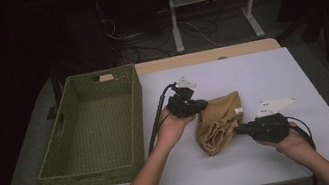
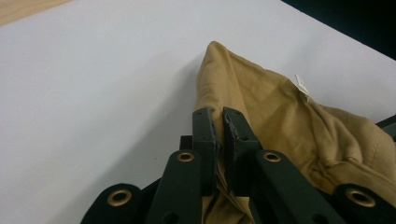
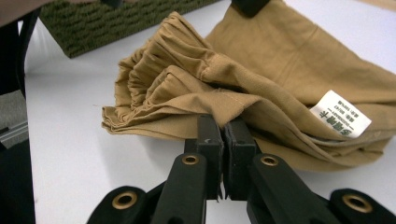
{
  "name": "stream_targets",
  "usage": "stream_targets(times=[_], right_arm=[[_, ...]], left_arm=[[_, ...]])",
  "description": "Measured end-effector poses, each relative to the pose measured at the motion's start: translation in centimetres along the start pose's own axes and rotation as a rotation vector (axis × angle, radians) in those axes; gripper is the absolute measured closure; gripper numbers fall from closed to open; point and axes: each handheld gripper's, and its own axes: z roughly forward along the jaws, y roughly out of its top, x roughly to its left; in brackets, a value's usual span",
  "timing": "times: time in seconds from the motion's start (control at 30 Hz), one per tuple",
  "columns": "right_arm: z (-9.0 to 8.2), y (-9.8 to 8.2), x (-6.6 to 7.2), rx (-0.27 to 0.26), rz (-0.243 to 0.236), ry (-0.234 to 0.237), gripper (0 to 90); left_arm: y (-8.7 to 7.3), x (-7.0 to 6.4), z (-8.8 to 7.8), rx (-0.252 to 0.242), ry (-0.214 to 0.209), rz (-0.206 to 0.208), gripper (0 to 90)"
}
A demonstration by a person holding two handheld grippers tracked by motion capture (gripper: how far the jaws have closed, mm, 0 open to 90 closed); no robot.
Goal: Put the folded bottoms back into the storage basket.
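Clearly, a basket (image 1: 92, 130) stood at the left of the bench (image 1: 274, 155), and the tan garment (image 1: 219, 123) lay bunched at the middle. The left gripper (image 1: 201, 105) was clenched on the cloth's far edge, the right gripper (image 1: 238, 130) on a near fold. For a clean carry, both grips were best kept tight and raised evenly, so that no loose cloth was dragged toward the basket.

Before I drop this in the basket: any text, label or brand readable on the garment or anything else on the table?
White care label sewn on the tan garment: several lines of dark print, too small and blurred to read.
Green woven basket: no lettering.
White table: no writing.
Nothing can be quoted as it reads.
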Motion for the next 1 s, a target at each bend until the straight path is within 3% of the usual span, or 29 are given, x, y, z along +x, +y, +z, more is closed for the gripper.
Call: stream_targets(times=[0.33,0.47,0.57,1.0], right_arm=[[0.4,1.7,-0.6,-0.039,0.042,0.044,86.6],[0.5,2.7,-0.6,-0.042,0.032,0.048,86.6],[0.5,3.7,-0.4,-0.046,0.022,0.056,86.6],[0.8,7.0,0.1,-0.056,-0.023,0.100,86.6]], left_arm=[[0.8,0.1,-0.8,0.025,0.008,-0.021,84.2],[1.4,0.4,-1.7,0.026,0.021,-0.033,84.2],[1.8,0.6,-2.5,0.015,0.011,-0.069,84.2],[3.3,0.8,-5.9,0.011,0.068,-0.084,84.2]])
